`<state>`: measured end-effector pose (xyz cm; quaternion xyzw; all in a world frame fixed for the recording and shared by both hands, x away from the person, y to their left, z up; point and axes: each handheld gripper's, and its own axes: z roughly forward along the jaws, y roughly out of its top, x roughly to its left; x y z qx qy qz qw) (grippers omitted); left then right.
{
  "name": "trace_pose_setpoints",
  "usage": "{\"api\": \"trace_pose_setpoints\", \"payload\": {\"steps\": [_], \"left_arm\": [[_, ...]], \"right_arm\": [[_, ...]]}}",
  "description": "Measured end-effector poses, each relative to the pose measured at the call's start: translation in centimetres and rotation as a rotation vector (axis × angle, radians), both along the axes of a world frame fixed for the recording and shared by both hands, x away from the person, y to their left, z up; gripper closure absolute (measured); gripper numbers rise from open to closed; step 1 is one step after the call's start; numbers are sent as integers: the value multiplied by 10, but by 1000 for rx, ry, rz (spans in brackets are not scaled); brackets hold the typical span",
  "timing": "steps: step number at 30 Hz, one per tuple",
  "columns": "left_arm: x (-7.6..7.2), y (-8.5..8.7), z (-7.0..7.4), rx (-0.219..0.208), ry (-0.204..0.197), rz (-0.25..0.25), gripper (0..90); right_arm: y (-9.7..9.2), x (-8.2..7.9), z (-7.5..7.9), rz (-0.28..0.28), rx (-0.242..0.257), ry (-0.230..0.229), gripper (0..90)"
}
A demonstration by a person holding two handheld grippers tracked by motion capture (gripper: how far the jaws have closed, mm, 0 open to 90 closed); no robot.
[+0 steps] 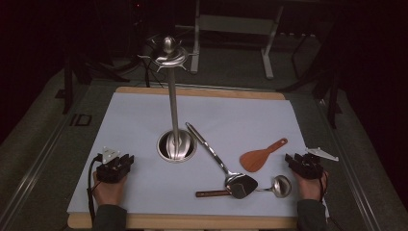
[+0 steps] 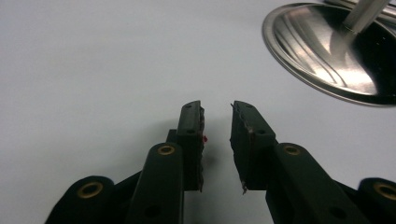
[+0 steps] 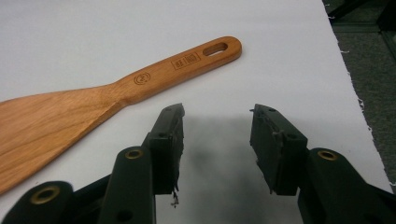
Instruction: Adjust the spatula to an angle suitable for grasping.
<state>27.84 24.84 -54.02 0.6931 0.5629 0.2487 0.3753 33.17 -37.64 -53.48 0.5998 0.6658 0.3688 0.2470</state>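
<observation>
A steel utensil stand [image 1: 176, 144] with a round base and a tall pole topped by hooks rises from the middle of the white sheet [image 1: 134, 120]. Right of it lie a long steel turner [image 1: 219, 161], a wooden paddle [image 1: 262, 156], a small steel ladle [image 1: 281, 186] and a dark wooden handle [image 1: 211, 194] that runs under the turner's head. My left gripper [image 1: 122, 161] rests on the sheet left of the stand, jaws apart and empty [image 2: 217, 109], with the stand's base [image 2: 336, 51] ahead to its right. My right gripper [image 1: 296, 160] sits right of the paddle, open and empty [image 3: 217, 112]; the paddle [image 3: 116, 88] lies just to its left.
The sheet covers a wooden board [image 1: 192, 222] on a grey surface. The sheet's right edge [image 3: 355, 93] runs close beside my right gripper. Metal frame legs [image 1: 269, 43] stand in the dark behind the table.
</observation>
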Motion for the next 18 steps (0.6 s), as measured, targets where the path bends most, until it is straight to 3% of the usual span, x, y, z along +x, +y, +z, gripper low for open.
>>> {"api": "trace_pose_setpoints", "payload": {"steps": [6, 18], "left_arm": [[-1, -1, 0, 6, -8, -2, 742], [-1, -3, 1, 33, -43, -50, 752]], "right_arm": [[0, 0, 0, 16, 2, 5, 548], [3, -2, 4, 50, 6, 0, 578]]}}
